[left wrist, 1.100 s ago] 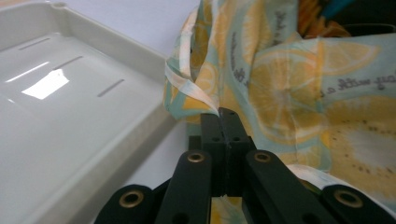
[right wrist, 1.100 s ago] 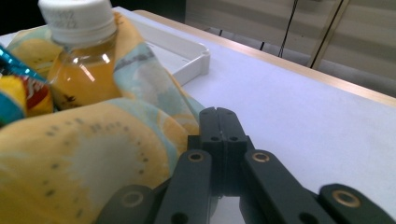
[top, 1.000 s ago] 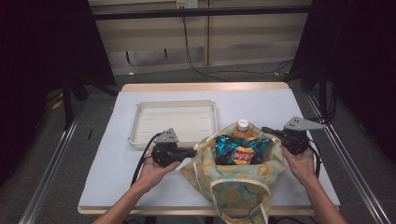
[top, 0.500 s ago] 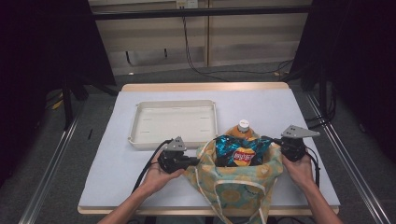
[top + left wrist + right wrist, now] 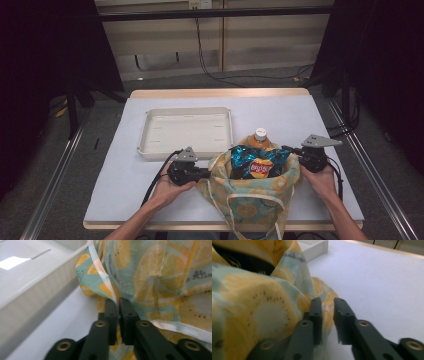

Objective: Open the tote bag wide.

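**Both grippers at the rim of the fruit-print bag**

While my left gripper (image 5: 117,305) has its fingers nearly together, a thin fold of the bag's (image 5: 252,197) rim still sits pinched between them; they have just been easing apart a little. My right gripper (image 5: 327,305) has also just been opening: its fingers stand with a visible gap, cloth lies against the left finger, and I cannot tell whether any is clamped. From the high view, my left gripper (image 5: 204,174) is at the bag's left edge and my right gripper (image 5: 295,152) at its right edge, holding the mouth spread. Inside the bag lie a blue chip packet (image 5: 255,162) and an orange bottle with a white cap (image 5: 260,136). Just beyond the bag, on the bench (image 5: 300,115), rests a shallow white tray (image 5: 186,129).
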Action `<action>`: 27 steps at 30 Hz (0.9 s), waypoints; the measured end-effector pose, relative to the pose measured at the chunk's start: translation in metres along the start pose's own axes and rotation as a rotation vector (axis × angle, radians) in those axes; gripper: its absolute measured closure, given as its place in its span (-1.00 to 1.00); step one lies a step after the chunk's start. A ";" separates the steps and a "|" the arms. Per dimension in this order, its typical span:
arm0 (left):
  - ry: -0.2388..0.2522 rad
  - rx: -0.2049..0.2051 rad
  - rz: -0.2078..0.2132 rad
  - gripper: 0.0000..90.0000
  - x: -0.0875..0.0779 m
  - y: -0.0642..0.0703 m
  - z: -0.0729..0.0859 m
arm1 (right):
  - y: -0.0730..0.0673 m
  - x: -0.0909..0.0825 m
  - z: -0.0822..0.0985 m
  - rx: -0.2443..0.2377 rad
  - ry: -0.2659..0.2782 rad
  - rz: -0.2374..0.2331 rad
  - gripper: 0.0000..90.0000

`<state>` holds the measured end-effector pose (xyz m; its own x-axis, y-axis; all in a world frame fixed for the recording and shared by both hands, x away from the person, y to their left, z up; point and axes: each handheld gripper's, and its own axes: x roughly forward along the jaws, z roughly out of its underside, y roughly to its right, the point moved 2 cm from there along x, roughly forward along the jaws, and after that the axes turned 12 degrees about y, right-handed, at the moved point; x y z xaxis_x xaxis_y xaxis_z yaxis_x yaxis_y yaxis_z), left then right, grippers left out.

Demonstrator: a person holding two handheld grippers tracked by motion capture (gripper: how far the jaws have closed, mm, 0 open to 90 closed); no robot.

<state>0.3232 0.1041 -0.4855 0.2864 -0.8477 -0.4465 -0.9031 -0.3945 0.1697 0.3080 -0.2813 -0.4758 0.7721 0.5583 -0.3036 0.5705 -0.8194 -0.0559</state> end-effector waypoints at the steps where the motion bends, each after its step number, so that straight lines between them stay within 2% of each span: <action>1: 0.013 -0.002 0.006 0.82 -0.002 0.000 -0.001 | 0.001 -0.003 -0.003 0.008 0.012 0.007 0.56; 6: 0.088 -0.009 0.003 0.62 -0.023 0.006 -0.010 | 0.005 -0.026 -0.024 0.042 0.101 0.063 0.33; 9: 0.134 -0.024 0.000 0.49 -0.035 0.010 -0.014 | -0.001 -0.040 -0.030 0.030 0.120 0.072 0.22; 10: 0.145 -0.013 -0.004 0.48 -0.040 0.011 -0.015 | -0.003 -0.044 -0.031 0.015 0.124 0.074 0.21; 13: 0.193 -0.015 0.011 0.47 -0.051 0.017 -0.018 | -0.012 -0.059 -0.034 0.009 0.140 0.073 0.14; 15: 0.223 -0.017 0.031 0.48 -0.056 0.023 -0.022 | -0.017 -0.070 -0.037 0.008 0.159 0.078 0.11; 19: 0.268 0.006 0.094 0.47 -0.061 0.041 -0.031 | -0.026 -0.090 -0.047 0.028 0.208 0.078 0.09; 20: 0.283 0.001 0.109 0.45 -0.061 0.047 -0.034 | -0.029 -0.093 -0.050 0.026 0.216 0.071 0.08; 26: 0.317 0.051 0.189 0.26 -0.061 0.074 -0.047 | -0.053 -0.105 -0.057 0.036 0.230 0.017 0.07; 27: 0.316 0.066 0.186 0.20 -0.059 0.078 -0.050 | -0.056 -0.105 -0.057 0.044 0.229 0.011 0.06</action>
<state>0.2520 0.1056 -0.4026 0.1903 -0.9745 -0.1186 -0.9649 -0.2079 0.1606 0.2111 -0.2867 -0.3865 0.8244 0.5603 -0.0805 0.5530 -0.8275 -0.0970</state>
